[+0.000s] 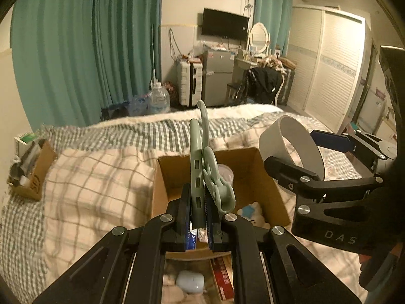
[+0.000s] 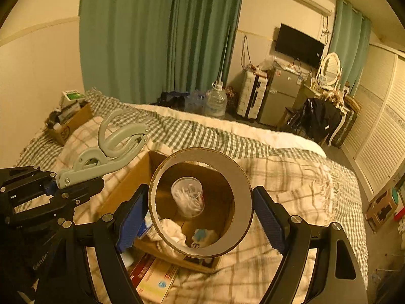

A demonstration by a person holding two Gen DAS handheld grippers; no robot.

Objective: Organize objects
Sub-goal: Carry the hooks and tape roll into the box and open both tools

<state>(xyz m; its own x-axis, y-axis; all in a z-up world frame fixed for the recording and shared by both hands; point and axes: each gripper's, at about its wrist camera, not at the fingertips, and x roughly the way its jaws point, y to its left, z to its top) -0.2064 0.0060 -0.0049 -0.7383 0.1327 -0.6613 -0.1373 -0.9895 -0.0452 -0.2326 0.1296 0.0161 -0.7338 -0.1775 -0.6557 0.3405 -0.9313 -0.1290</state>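
Far to the left of both grippers, a small cardboard box point(image 2: 69, 124) sits at the bed's edge against the wall, packed with small items too blurred to name. Between it and the left gripper point(image 1: 198, 217) lies an open stretch of checked blanket point(image 1: 96, 177) with nothing on it.

The left gripper is pressed together on the pale green clamp hook point(image 1: 202, 167), pinching its flat base between the blue pads; the hook's curved arms rise upward past the fingertips. Seen from the right wrist camera, the left gripper point(image 2: 54, 186) holds that hook point(image 2: 111, 147) above the blanket, just beyond the left rim of the open cardboard box point(image 2: 121, 190).

That box lies directly ahead of and below both grippers. Inside it stand a clear plastic cup point(image 2: 187, 198) of small white pieces, a crumpled white cloth point(image 2: 172, 229) and a small white and blue item point(image 2: 202, 234). Below the left gripper, a pale blue rounded case point(image 1: 189, 281) and a red packet point(image 1: 224, 276) rest near the box.

The right gripper point(image 2: 200, 219) is spread wide around a large tape roll point(image 2: 243, 202), its blue pads at the roll's two sides; whether both pads touch it I cannot tell. The roll hangs over the box opening. To the right, the blanket runs clear toward the bed's far edge, with the white wardrobe doors point(image 1: 331, 63) beyond.
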